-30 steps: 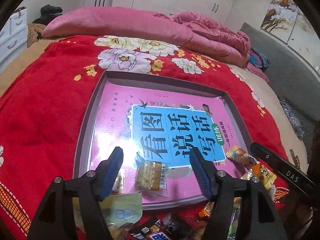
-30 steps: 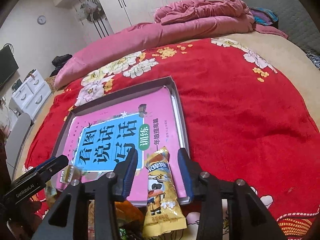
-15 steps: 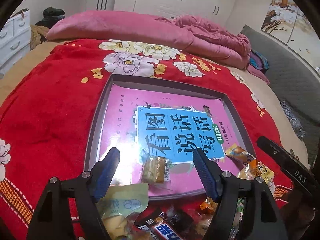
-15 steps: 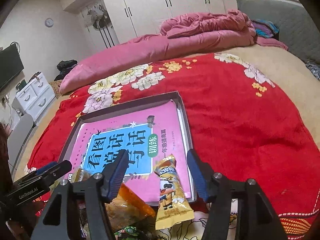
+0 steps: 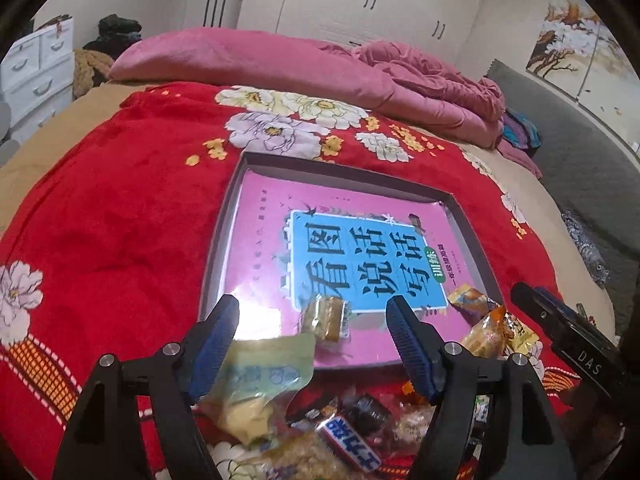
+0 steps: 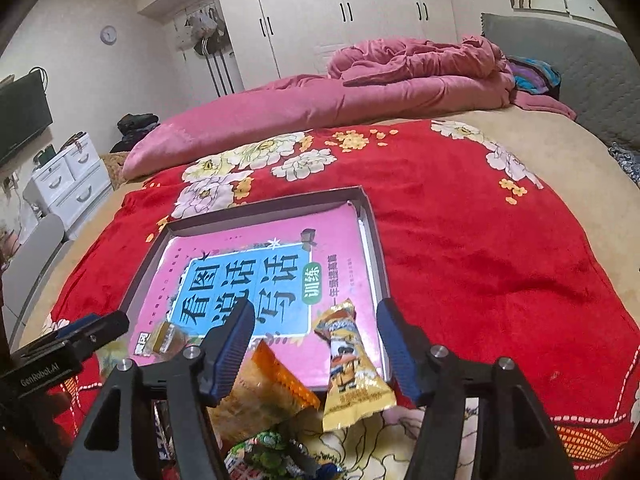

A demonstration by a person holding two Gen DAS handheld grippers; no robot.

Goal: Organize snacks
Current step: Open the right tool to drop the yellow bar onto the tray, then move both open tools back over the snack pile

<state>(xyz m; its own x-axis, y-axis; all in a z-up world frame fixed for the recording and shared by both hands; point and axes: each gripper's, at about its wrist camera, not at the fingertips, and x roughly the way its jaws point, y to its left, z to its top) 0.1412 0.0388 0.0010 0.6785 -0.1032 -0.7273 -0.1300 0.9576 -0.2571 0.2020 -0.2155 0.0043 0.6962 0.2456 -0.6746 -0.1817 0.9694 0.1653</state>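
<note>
The yellow snack packet [image 6: 352, 364] is laid across the tray's near rim [image 6: 382, 354], long axis pointing away, between the pads of the released right gripper [image 6: 314, 350]; the left gripper [image 5: 312, 350], unclenched and empty, is farther

Bed [image 6: 472, 120] is covered by a red floral blanket [image 5: 120, 216]. A shallow grey tray [image 5: 222, 240] lies directly on the blanket at centre. At 12 o'clock from the tray, a pink quilt [image 5: 280, 64] lies bunched. At 6 o'clock, loose snack packets [image 5: 344, 436] are heaped on the blanket, touching the tray's near rim.
</note>
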